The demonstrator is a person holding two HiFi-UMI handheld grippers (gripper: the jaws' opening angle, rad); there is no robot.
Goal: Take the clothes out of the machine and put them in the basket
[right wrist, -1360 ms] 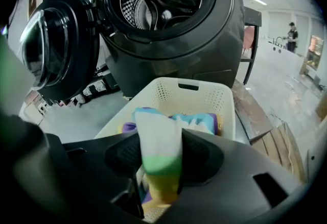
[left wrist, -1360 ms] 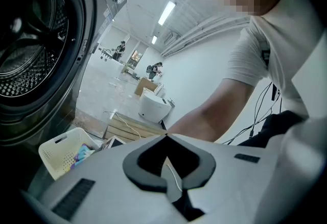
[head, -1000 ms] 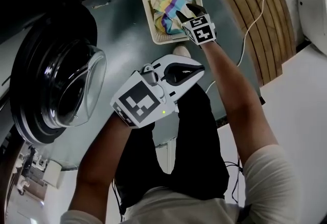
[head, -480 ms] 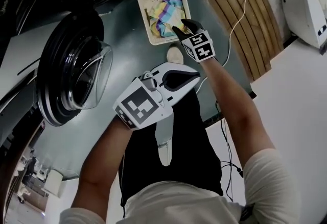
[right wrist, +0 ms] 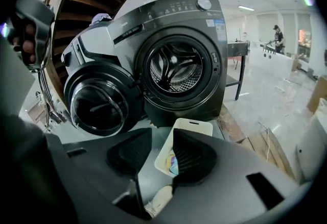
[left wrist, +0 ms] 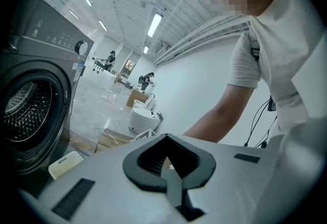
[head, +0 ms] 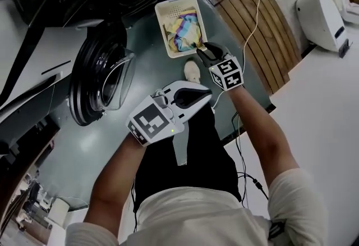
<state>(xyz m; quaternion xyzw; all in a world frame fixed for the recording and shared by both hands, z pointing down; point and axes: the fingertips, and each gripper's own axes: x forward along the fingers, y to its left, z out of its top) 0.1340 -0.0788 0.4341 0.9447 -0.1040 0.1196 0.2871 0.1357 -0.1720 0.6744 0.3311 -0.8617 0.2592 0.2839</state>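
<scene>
A white basket [head: 166,15] stands on the floor before the dark washing machine [right wrist: 179,65] and holds striped, colourful clothes [head: 184,32]. The machine's round door [head: 106,79] hangs open, and no clothing shows in the drum [right wrist: 176,70]. My right gripper [head: 203,50] hovers well above the basket's near edge. Its jaws are closing, with a gap still between them and nothing in it. My left gripper [head: 206,92] is held lower in the head view, over the person's legs, shut and empty. In the right gripper view the basket [right wrist: 191,126] and clothes [right wrist: 172,164] show between the jaws.
A slatted wooden platform [head: 263,32] with a white cable [head: 255,9] across it lies right of the basket. A white appliance [head: 322,12] stands at the far right. The person's shoe [head: 192,71] is just below the basket. Distant people [left wrist: 148,79] stand across the hall.
Both grippers have risen away from the basket, which now looks smaller and farther off. The right gripper has left the clothes lying in the basket. More of the machine and room shows.
</scene>
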